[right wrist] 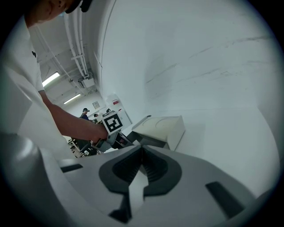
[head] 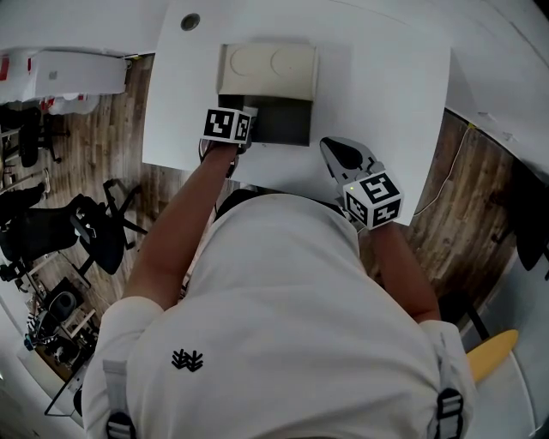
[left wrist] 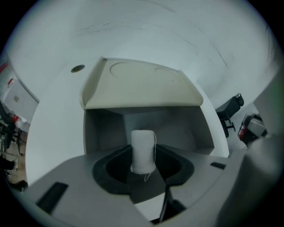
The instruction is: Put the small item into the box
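The box (head: 296, 103) stands open on the white table (head: 386, 86), its beige lid (head: 268, 67) tipped back and its grey inside bare. My left gripper (head: 247, 130) hangs at the box's front left corner, pointing steeply down. In the left gripper view it (left wrist: 143, 156) is shut on a small white spool of thread (left wrist: 143, 148), held upright over the box's grey inside wall (left wrist: 106, 133). My right gripper (head: 339, 154) hovers over the table to the right of the box. Its jaws (right wrist: 141, 148) are shut with nothing in them, and it faces the box (right wrist: 162, 128).
A round cable hole (head: 190, 21) sits in the table's far left corner. Black office chairs (head: 94, 231) stand on the wooden floor to the left. A thin cable (head: 448, 176) hangs off the table's right edge.
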`<state>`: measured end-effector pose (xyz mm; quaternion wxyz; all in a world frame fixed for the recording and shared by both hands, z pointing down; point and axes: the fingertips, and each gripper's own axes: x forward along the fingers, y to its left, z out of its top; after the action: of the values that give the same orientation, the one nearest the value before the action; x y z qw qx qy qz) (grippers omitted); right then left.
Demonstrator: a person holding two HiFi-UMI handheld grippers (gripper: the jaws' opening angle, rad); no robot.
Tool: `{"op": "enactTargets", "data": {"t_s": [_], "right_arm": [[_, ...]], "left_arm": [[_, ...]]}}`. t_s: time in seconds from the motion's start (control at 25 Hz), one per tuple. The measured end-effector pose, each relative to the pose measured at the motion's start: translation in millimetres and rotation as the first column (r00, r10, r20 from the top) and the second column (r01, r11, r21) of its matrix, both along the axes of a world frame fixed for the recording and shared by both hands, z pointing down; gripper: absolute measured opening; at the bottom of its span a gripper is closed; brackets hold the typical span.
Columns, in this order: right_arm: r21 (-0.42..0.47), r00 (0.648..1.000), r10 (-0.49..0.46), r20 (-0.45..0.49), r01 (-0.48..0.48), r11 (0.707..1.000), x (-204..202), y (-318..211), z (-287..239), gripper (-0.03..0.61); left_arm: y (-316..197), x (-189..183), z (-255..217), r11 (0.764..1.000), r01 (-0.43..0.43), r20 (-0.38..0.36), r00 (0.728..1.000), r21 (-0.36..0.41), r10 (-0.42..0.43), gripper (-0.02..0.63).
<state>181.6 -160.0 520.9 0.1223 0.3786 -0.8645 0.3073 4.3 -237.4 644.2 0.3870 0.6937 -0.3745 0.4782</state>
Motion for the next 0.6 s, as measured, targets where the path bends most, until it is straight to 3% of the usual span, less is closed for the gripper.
{"op": "enactTargets", "data": {"t_s": [0.6], "right_arm": [[-0.008, 1.0, -0.005, 0.003, 0.005, 1.0, 2.4, -2.2, 2.8, 0.008]], "left_arm": [[-2.8, 2.0, -3.5, 1.0, -0.018, 0.006, 1.0, 0.025, 0.018, 0.206]]}}
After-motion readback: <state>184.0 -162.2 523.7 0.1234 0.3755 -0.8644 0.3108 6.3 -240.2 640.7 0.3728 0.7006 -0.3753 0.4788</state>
